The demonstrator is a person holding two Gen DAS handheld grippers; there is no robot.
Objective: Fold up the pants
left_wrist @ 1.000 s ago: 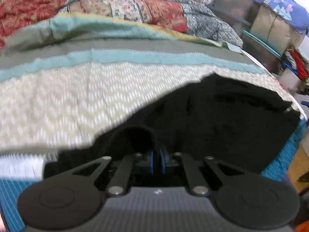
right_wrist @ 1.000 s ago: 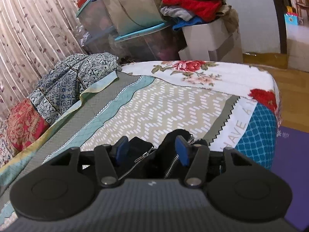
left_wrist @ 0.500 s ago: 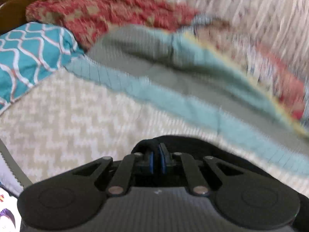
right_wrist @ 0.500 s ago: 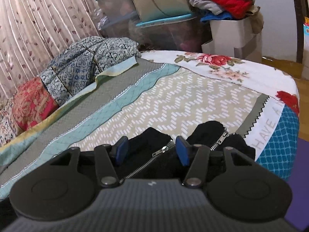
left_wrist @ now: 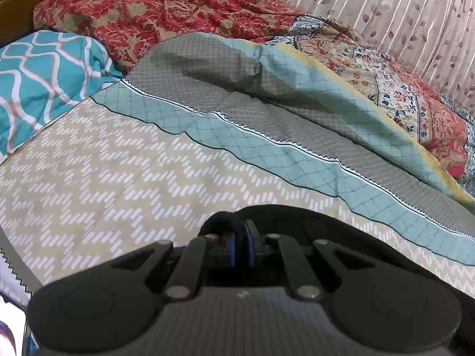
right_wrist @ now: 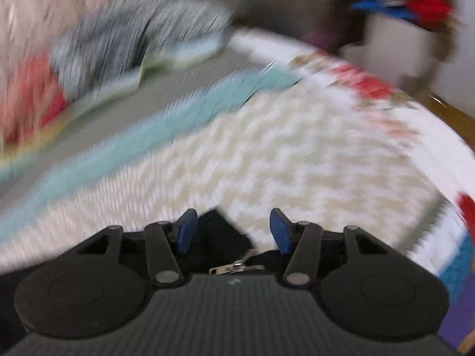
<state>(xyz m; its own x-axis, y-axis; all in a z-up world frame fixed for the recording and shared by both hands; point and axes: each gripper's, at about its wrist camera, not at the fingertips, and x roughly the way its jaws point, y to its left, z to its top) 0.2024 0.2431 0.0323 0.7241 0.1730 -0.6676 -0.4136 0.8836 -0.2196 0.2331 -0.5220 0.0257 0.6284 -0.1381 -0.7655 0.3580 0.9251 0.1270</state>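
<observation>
- Black fabric: the pants (left_wrist: 341, 231) lie on the bed, spread over the beige zigzag panel of the quilt (left_wrist: 104, 178); seen from the left wrist they sit at the near edge of that panel, running off to the right under the camera body.
- Left tongs (left_wrist: 242, 247): blue pads pressed nearly together, clamped on a bunched fold of the pants, which bulges up just beyond the tips.
- Right tongs (right_wrist: 233, 231): blue fingers (right_wrist: 186, 230) spread wide apart, nothing held; this view is heavily motion-blurred.
- Pants in the right wrist view (right_wrist: 219, 237): a dark corner lies on the quilt between the spread fingers, closer to the left one; whether it touches that finger I cannot tell.
- Zipper (right_wrist: 234, 267): silver metal, on the pants just in front of the right camera body.
- Quilt bands: beyond the zigzag panel run a teal checked strip (left_wrist: 267, 151), then a grey strip (left_wrist: 297, 112).
- Red floral blanket (left_wrist: 154, 12): heaped at the far side of the quilt.
- Teal wave-pattern pillow (left_wrist: 44, 71): at the quilt's far left corner.
- Curtain (left_wrist: 386, 9): pale, leaf-printed, behind the blanket.
- Red and blue clothing (right_wrist: 415, 0): blurred pile beyond the quilt's far right end.
</observation>
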